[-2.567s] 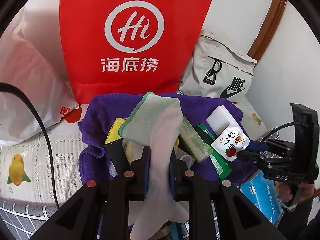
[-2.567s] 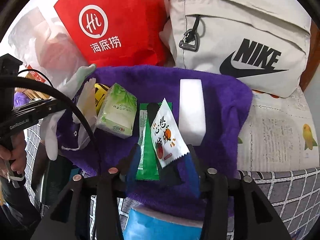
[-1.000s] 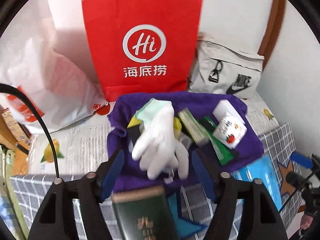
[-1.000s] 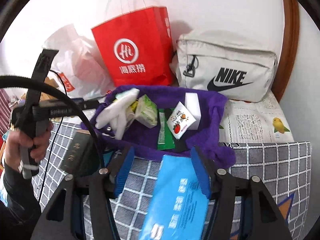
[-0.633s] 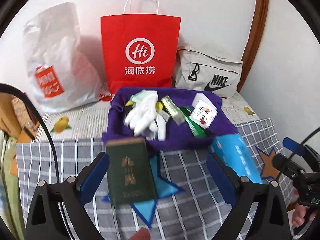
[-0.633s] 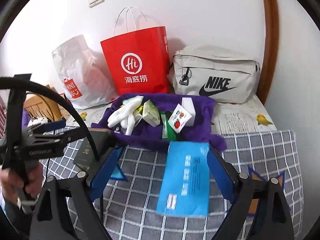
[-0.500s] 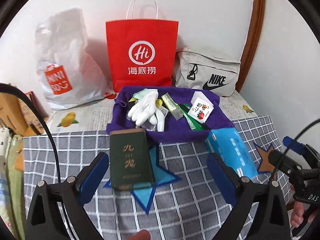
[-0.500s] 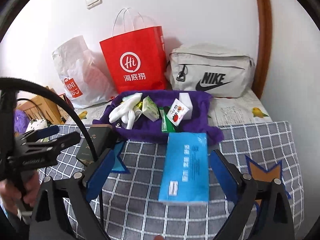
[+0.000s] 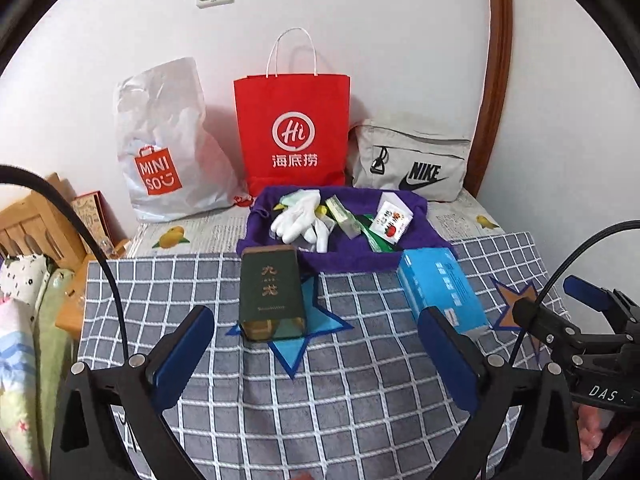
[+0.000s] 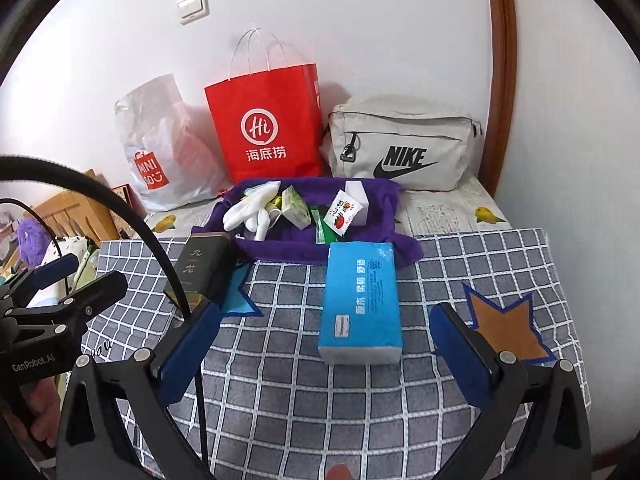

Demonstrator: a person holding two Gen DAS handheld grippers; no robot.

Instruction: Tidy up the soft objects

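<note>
Both our grippers have drawn back from the purple towel (image 9: 348, 258); the left gripper (image 9: 316, 348) has let go of the white glove (image 9: 298, 220), the right gripper (image 10: 324, 344) of the snack packet (image 10: 340, 210), and both lie on the towel. Fingers on each stand wide open, empty, above the checked cloth (image 10: 360, 400), near the blue tissue pack (image 10: 360, 300).

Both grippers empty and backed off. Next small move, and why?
Probably bring the right gripper forward over the blue tissue pack: it lies on the checked cloth just outside the purple towel, directly ahead between open fingers. The left gripper faces the dark green box, likely rigid.
</note>
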